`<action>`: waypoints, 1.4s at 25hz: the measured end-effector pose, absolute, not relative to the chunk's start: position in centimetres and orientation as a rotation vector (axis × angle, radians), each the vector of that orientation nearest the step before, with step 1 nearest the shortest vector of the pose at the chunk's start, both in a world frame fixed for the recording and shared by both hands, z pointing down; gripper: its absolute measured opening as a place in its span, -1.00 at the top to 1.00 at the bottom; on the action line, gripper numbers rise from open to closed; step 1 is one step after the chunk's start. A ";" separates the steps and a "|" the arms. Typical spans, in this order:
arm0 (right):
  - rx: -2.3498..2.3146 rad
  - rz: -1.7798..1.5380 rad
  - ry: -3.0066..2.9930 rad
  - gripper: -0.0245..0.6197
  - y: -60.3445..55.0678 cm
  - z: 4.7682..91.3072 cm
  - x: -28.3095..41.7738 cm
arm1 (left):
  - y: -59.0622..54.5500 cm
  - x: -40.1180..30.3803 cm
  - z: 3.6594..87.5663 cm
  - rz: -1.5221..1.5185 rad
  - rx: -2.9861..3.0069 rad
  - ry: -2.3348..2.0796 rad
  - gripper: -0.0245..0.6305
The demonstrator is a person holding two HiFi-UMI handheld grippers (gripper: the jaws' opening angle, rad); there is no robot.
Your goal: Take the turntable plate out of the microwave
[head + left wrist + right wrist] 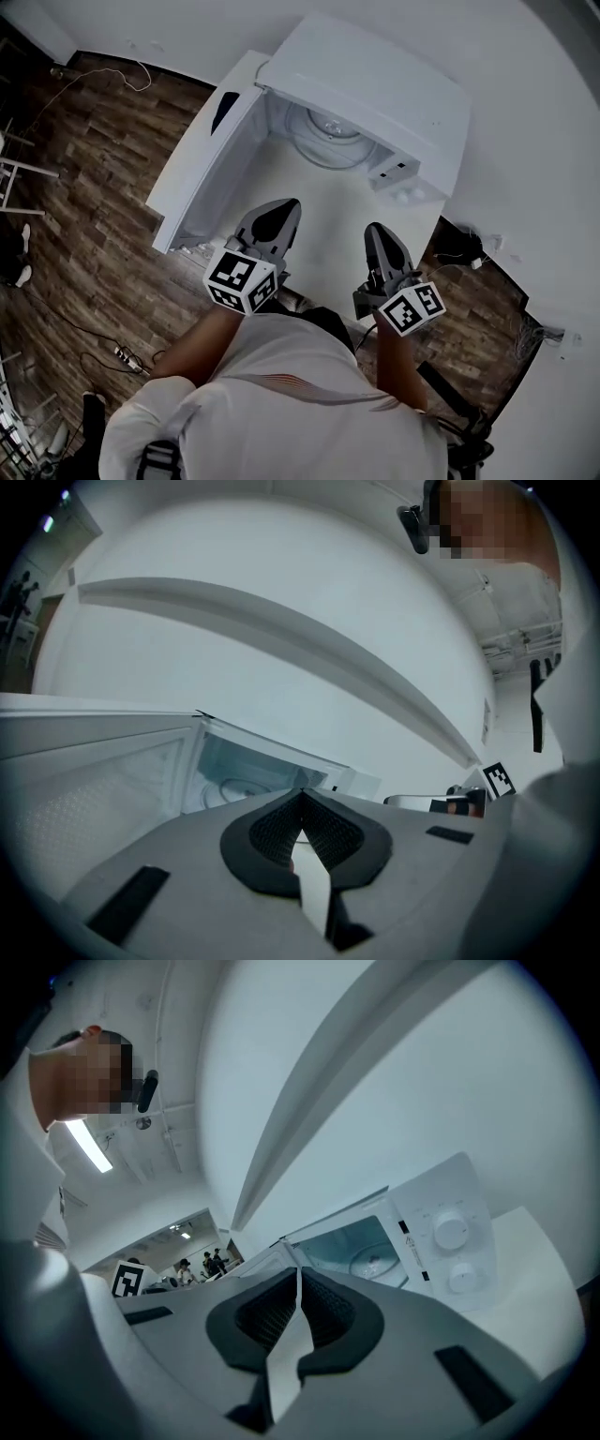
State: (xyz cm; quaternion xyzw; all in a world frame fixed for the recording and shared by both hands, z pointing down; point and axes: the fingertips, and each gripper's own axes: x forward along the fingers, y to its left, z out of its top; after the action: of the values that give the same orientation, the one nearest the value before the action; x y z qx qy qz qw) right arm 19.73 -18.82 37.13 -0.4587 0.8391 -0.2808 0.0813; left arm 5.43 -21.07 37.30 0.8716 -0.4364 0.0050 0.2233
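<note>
Lying in the microwave (384, 80) on the table (314, 192), door (199, 167) standing open at left: turntable plate (323, 127). Hovering side by side before the opening: left gripper (283, 206), right gripper (375, 229).

1. The microwave (375, 89) is white and stands on a white surface. Its door (202, 155) is swung fully open, to the left in the head view.
2. The turntable plate (323, 127) is round clear glass and lies flat on the cavity floor.
</note>
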 end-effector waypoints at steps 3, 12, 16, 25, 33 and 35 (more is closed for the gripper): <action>-1.314 -0.933 2.504 0.91 -20.6 39.3 19.5 | -21.5 4.7 38.9 -0.001 2.336 -1.257 0.90; -1.246 -1.182 2.320 0.91 -25.2 46.4 19.4 | -25.6 4.5 45.4 -0.107 2.131 -1.262 0.90; -1.232 -1.288 2.218 0.91 -27.0 49.7 18.2 | -27.4 4.1 48.5 -0.143 2.045 -1.232 0.90; -1.204 -1.423 1.986 0.88 -29.9 53.5 17.4 | -30.5 5.4 52.1 -0.305 1.810 -1.107 0.89; -1.126 -1.581 1.664 0.71 -30.9 56.0 17.2 | -32.1 6.5 54.7 -0.461 1.571 -0.949 0.70; -1.109 -1.599 1.627 0.65 -31.0 56.4 17.0 | -32.3 6.6 55.0 -0.492 1.545 -0.910 0.63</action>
State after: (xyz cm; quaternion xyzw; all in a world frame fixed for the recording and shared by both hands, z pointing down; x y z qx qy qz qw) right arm 17.03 -31.02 56.43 -0.4172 0.6124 -0.6017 0.2980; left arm 6.64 -32.35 54.99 0.6658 -0.3921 -0.2121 0.5983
